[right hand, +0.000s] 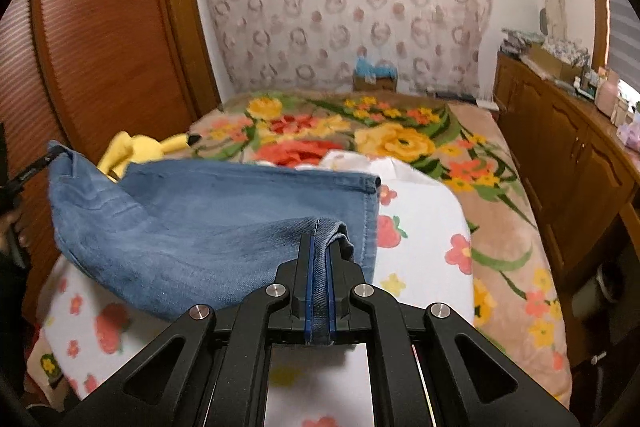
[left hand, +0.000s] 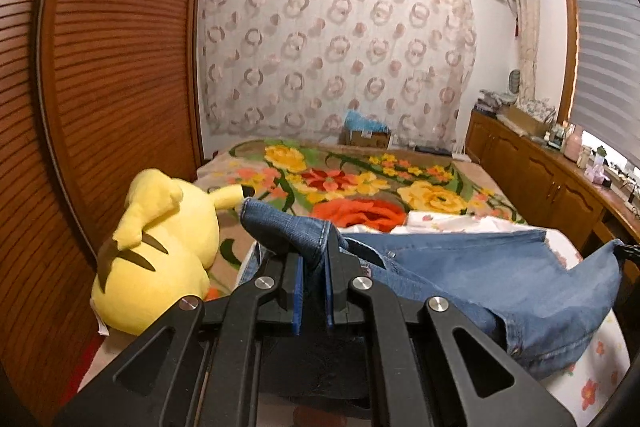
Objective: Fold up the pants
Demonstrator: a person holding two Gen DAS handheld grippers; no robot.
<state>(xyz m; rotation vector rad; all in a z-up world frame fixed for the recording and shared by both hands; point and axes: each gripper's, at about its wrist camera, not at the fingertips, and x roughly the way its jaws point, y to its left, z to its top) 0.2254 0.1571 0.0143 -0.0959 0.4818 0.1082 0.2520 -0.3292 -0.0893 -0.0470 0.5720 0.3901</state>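
Blue denim pants hang lifted over the bed, stretched between both grippers. My left gripper is shut on one hemmed edge of the denim, which bunches up above its blue pads. In the right wrist view my right gripper is shut on another hemmed edge of the pants, and the cloth sags to the left toward the other gripper's tip. The right gripper's tip shows at the far right of the left wrist view, also with denim in it.
A yellow plush toy lies on the left of the bed beside the wooden slatted wardrobe. A white flowered sheet covers the near bed, a floral blanket the far part. Wooden cabinets line the right side.
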